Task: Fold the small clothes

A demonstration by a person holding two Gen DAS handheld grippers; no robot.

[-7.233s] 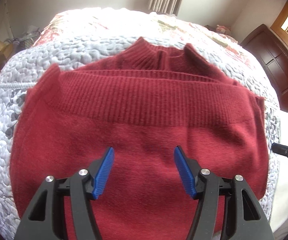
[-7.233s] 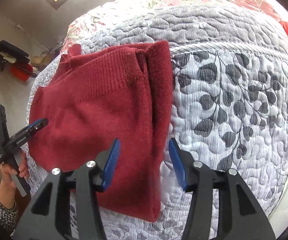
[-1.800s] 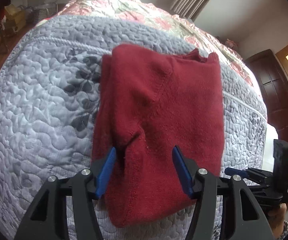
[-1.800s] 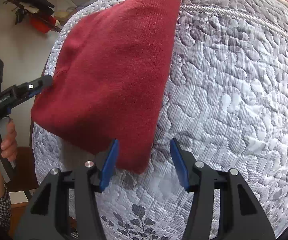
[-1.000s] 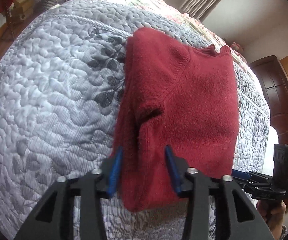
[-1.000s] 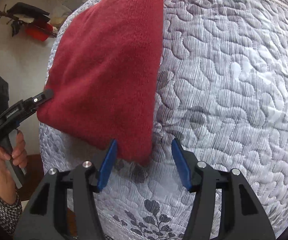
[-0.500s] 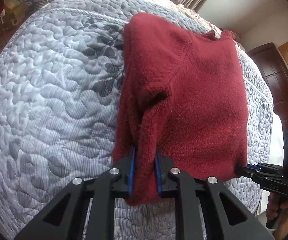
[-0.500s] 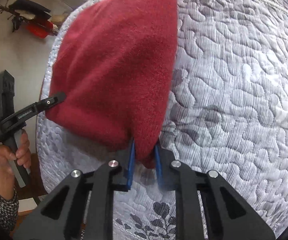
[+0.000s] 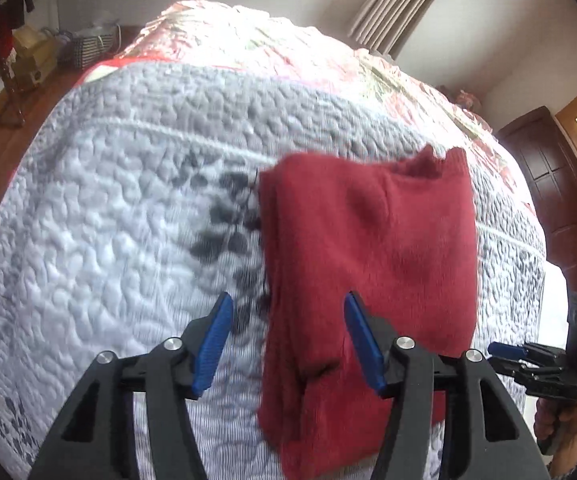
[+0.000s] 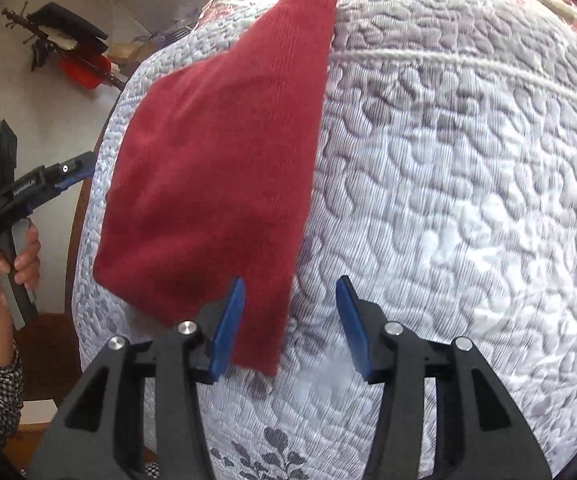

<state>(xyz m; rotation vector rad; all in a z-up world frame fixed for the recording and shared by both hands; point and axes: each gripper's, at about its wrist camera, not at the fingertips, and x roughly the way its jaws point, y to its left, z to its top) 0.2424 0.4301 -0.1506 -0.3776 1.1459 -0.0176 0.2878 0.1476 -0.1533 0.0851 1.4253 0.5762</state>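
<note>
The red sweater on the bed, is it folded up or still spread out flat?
Folded. The red sweater lies as a compact block on the quilt, layered edges along its left side, no sleeves spread out.

A red knit sweater (image 9: pixel 372 264) is laid flat on the quilt (image 9: pixel 120 220), folded into a long, narrow stack. Layered edges are shown along its left side, and the ribbed collar is turned toward the quilt's floral far end.
</note>
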